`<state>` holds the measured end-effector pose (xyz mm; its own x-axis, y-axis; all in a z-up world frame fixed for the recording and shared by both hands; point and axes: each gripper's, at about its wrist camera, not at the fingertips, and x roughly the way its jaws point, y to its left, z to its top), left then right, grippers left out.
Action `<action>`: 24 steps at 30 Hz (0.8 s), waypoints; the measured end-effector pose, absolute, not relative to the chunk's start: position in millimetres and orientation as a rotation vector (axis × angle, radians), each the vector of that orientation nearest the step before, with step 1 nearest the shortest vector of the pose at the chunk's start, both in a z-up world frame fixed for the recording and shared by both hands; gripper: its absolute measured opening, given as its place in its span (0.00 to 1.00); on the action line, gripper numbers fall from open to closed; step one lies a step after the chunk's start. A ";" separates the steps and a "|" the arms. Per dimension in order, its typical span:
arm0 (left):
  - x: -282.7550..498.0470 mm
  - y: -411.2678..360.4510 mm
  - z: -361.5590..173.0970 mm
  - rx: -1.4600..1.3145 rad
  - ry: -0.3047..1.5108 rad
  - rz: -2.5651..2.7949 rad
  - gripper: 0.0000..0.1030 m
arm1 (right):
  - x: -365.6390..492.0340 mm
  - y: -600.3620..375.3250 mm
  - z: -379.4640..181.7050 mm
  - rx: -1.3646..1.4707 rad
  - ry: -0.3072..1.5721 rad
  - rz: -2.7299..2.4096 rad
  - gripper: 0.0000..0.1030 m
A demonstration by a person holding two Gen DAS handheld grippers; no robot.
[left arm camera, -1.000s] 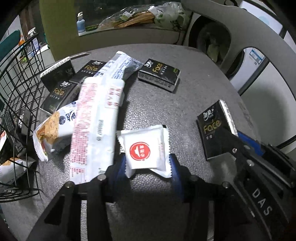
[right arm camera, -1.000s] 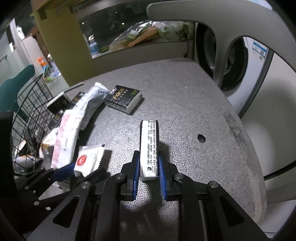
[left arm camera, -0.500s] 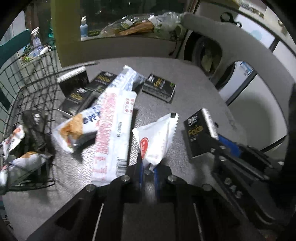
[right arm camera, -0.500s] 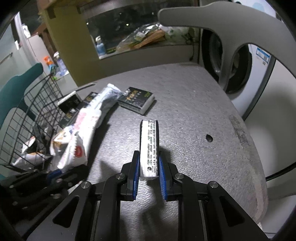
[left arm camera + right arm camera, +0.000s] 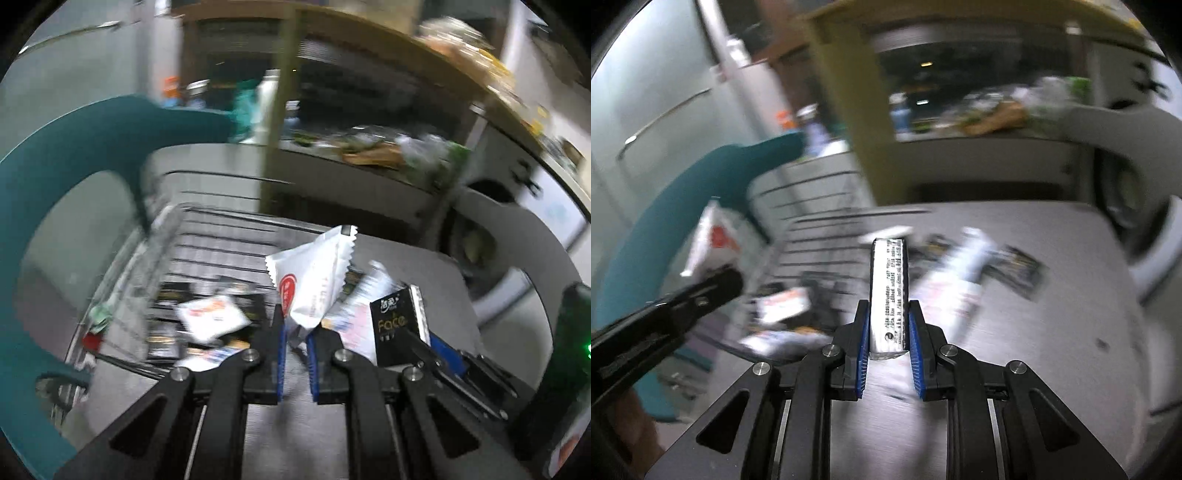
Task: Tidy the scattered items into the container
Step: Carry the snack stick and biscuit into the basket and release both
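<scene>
Wire basket lies ahead and left of both tools, past the table edge. Left tool is nearer it, clamped on a white sachet standing up from the pads. Right tool grips a black tissue pack edge-on, long axis pointing forward toward the basket. Left tool sits between right tool and basket, so the drops likely go one after the other. Packets already lie inside; more on the table.

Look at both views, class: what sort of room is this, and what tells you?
Probably a home laundry or utility corner: a washing machine behind the grey table, a cluttered shelf of bottles, and a teal chair.
</scene>
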<state>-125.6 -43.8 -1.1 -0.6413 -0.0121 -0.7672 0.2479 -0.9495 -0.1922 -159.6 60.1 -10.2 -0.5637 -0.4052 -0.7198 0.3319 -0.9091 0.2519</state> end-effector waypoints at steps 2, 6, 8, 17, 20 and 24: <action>-130.0 -65.4 -8.2 1.276 0.476 -2.617 0.09 | -165.6 34.9 -10.2 1.164 -0.082 -2.403 0.19; -126.7 -86.8 -19.0 1.284 0.504 -2.568 0.09 | -172.5 -2.7 -15.1 1.158 -0.014 -2.344 0.20; -122.7 -91.1 -20.7 1.281 0.527 -2.562 0.09 | -173.6 -11.5 -14.6 1.151 -0.002 -2.331 0.20; -119.6 -92.5 -22.1 1.257 0.556 -2.558 0.11 | -175.3 -16.7 -21.5 1.164 -0.041 -2.273 0.22; -117.4 -91.1 -19.2 1.242 0.537 -2.568 0.19 | -174.3 -13.1 -19.9 1.153 -0.049 -2.287 0.23; -115.1 -88.9 -17.6 1.247 0.544 -2.587 0.30 | -171.6 -2.8 -13.9 1.152 -0.082 -2.300 0.23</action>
